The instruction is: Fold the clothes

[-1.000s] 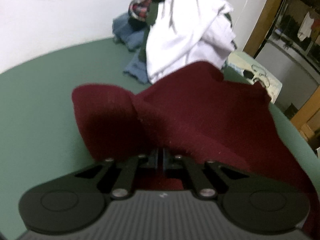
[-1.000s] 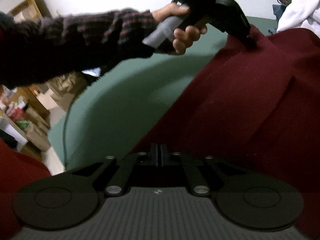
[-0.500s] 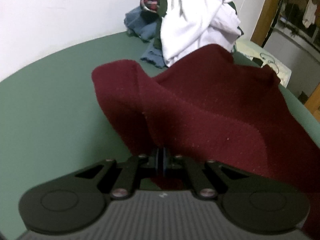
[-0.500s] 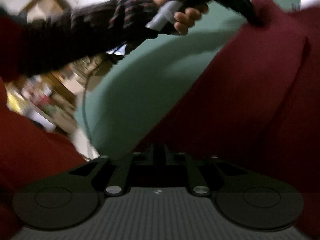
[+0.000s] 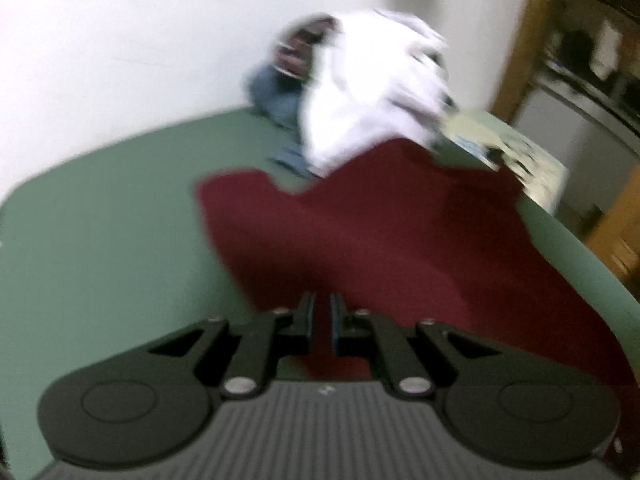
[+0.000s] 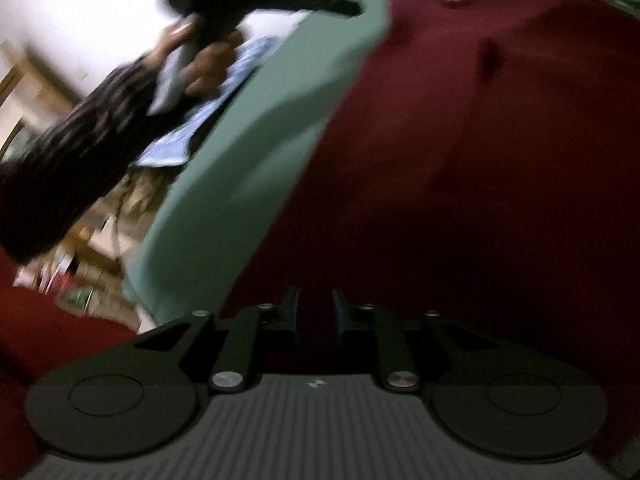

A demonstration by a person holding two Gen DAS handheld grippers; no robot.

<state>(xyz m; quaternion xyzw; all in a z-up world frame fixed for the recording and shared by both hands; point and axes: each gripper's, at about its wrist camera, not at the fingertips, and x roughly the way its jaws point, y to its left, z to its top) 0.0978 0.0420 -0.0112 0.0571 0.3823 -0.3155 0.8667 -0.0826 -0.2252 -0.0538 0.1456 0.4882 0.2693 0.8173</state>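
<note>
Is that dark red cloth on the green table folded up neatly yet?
No. The dark red cloth lies spread loosely across the green table, edges uneven, no crisp fold visible.

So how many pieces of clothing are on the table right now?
At least 4: the dark red garment spread in front, and behind it a white one, a blue one and a plaid one piled together. More may be hidden.

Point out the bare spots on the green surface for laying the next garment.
Bare: the green surface left of the maroon cloth, up to the white wall. Crowded: the far corner, with the white garment, blue clothes and a printed sheet.
</note>
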